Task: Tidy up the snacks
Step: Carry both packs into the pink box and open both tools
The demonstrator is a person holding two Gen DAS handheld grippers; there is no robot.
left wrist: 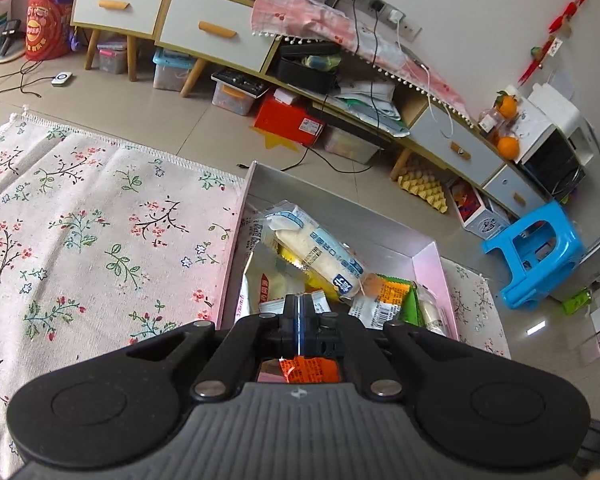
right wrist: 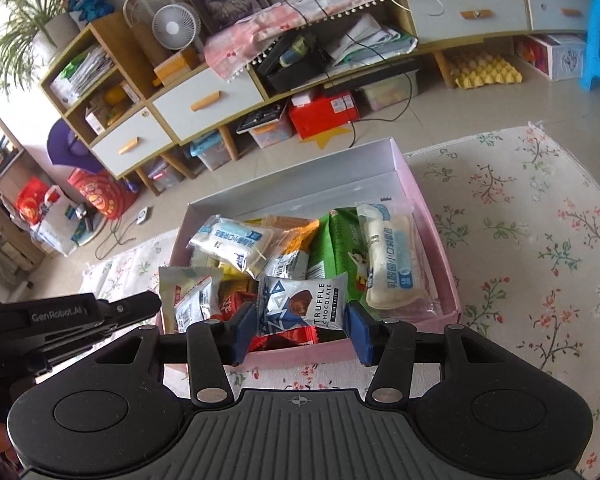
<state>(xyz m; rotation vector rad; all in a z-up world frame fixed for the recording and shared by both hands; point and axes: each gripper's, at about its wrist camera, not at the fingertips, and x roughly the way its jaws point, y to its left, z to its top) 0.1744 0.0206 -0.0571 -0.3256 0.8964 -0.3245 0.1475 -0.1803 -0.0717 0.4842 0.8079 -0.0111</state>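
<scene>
Right wrist view first: our right gripper [right wrist: 300, 330] has its blue pads spread, one on each side of the truffle packet [right wrist: 304, 304]. We see small gaps at both pads, so we read it as let go, not squeezed; the packet sits on the pile at the near end of the box [right wrist: 444, 240]. Print on it reads "TRUFFLE CHOCOLATE" with a smaller "RICH TASTE". Left of it, the other tool's side says "GenRobot.AI".

Left wrist view: our left gripper [left wrist: 299, 312] is clenched, fingers pressed flat together with nothing visible between them, hanging over the near edge of the box. An orange wrapper [left wrist: 308, 370] shows under the tool; its print is too small to read.

Further in, the box holds a mixed heap: two white cake packs with blue labels [right wrist: 392, 256], a green pack [right wrist: 340, 240], orange and yellow wrappers, a white pouch with a barcode. Chinese text on the cake packs is visible, but we don't transcribe it.

Progress, our judgement: nearly done. Every snack we can see is already inside the box, and the floral cloth [right wrist: 540, 240] on both sides shows no loose packets. What may be left is straightening the pile; no lid is in view.

Beyond: cabinet, fan, cat picture, blue stool.
</scene>
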